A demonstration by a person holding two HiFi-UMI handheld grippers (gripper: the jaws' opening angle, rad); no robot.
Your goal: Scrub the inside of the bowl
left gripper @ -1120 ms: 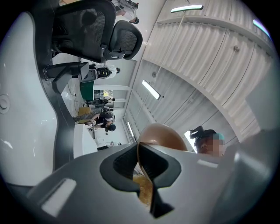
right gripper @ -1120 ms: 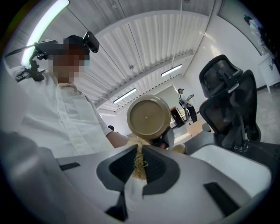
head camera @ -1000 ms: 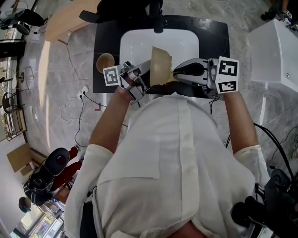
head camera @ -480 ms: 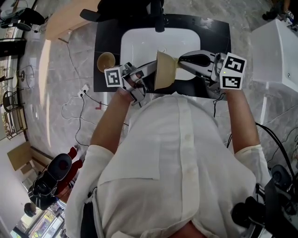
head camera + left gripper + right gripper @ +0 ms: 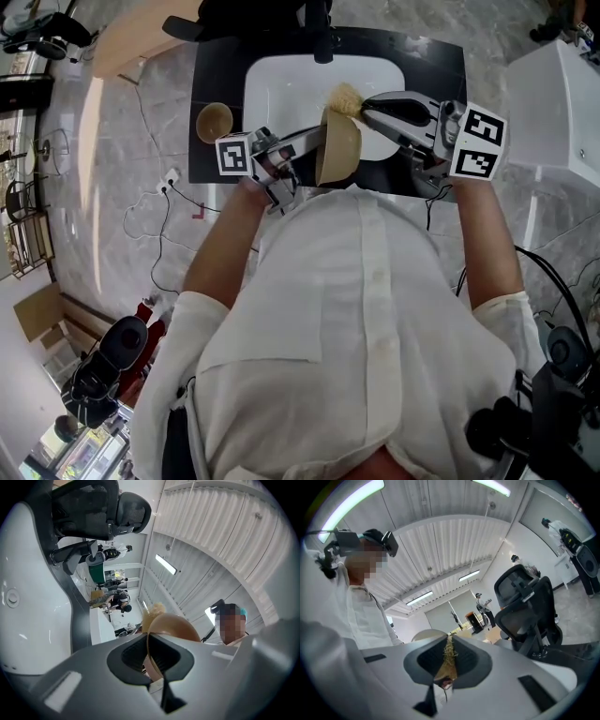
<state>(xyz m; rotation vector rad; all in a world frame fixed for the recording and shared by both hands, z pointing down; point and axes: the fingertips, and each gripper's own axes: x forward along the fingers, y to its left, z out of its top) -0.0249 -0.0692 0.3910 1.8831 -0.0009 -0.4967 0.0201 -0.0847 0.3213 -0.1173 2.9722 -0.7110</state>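
Lifted since a second ago, my right tongs (image 5: 367, 103) above the white sink (image 5: 281, 94), tan bowl (image 5: 339, 150) on edge over the sink's near rim, left tongs (image 5: 314, 142) clamped on its wall, right tongs pinching the straw scrubber (image 5: 347, 97) at the bowl's far edge

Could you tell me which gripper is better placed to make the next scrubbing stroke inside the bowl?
Right. The right gripper is shut on the scrubber, which sits at the bowl's rim above the sink. The left gripper is busy clamping the bowl's rim.
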